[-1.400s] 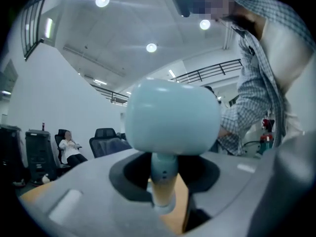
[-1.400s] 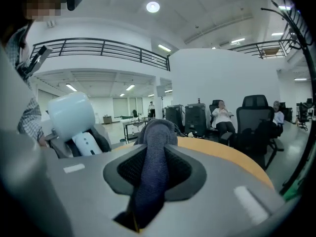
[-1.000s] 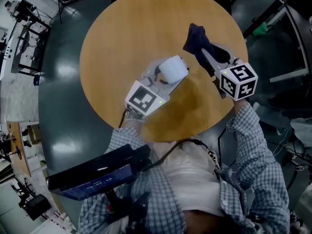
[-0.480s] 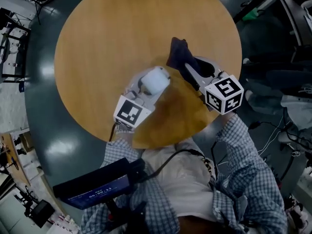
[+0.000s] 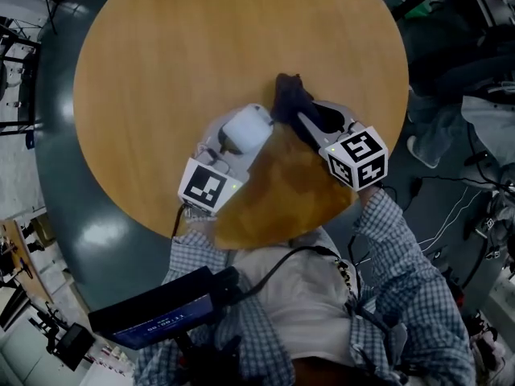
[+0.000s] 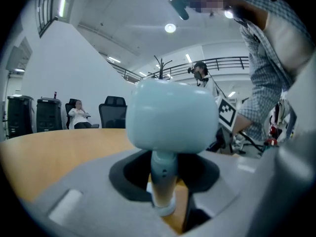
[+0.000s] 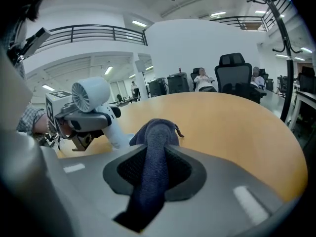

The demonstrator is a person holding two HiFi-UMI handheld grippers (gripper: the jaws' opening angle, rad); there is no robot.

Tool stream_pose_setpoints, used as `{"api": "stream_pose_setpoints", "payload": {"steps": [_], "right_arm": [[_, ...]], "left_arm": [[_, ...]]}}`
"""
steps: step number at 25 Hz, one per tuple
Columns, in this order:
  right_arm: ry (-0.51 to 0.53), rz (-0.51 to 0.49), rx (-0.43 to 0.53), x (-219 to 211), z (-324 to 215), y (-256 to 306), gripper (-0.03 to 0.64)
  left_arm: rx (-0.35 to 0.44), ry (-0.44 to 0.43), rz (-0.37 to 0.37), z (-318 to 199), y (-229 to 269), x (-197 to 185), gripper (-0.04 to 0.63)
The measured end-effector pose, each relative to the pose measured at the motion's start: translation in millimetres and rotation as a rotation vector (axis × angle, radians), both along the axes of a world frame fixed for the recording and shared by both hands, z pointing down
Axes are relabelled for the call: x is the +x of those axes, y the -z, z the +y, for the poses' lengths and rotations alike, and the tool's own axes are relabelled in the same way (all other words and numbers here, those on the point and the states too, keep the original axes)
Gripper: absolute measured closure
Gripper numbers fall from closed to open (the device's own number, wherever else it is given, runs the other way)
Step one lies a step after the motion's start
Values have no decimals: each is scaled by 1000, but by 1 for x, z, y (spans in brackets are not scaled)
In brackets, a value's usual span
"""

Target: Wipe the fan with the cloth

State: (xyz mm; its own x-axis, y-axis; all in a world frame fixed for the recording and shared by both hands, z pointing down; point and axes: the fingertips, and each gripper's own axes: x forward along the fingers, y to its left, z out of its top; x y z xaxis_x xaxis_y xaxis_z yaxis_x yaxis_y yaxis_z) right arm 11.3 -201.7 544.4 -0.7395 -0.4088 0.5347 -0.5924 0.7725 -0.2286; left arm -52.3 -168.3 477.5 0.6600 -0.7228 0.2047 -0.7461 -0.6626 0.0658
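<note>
A small white hand-held fan (image 5: 245, 127) stands upright over the round wooden table (image 5: 201, 47). My left gripper (image 5: 229, 147) is shut on its handle (image 6: 163, 181), and the rounded head (image 6: 170, 115) rises above the jaws. The foot of the handle is at or just above the tabletop; I cannot tell whether it touches. A dark blue cloth (image 5: 288, 96) hangs bunched from my right gripper (image 5: 302, 119), which is shut on it (image 7: 153, 172). In the right gripper view the fan (image 7: 91, 95) is to the left, a short way from the cloth's tip.
The table's near edge (image 5: 265, 236) runs just under both grippers. A black device with a lit screen (image 5: 153, 312) hangs at the person's waist. Office chairs (image 7: 237, 70) and seated people stand beyond the far rim. Cables lie on the dark floor (image 5: 459, 207) at the right.
Both grippers have sunk toward the tabletop, the right one more, and the cloth has come a little closer to the fan. Each grip is unchanged.
</note>
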Motion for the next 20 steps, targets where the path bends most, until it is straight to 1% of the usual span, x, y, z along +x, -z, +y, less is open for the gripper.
{"api": "stream_pose_setpoints", "payload": {"steps": [4,7,9,12,13,17,20], "right_arm": [[15,49,27,3,2,-10,523],[29,78,59,-2,0,-11,518],[33,87,76,-6,0,-17,509],[29,91,89,-9,3,-22,488],[30,90,91,-9,4,-22,471],[23,72,102,5,7,-16,415],[3,55,120,13,8,-7,396]], "left_arm": [[-5,-4,21,-1,2,3,459],[-2,-16,16,-4,0,3,459],[-4,-17,19,-5,-6,0,459],[-18,-17,49,-2,-11,-3,459],[-21,-22,57,-1,-10,-2,455],[-46,-52,30,8,-14,12,384],[-61,-36,29,16,-20,13,355]]}}
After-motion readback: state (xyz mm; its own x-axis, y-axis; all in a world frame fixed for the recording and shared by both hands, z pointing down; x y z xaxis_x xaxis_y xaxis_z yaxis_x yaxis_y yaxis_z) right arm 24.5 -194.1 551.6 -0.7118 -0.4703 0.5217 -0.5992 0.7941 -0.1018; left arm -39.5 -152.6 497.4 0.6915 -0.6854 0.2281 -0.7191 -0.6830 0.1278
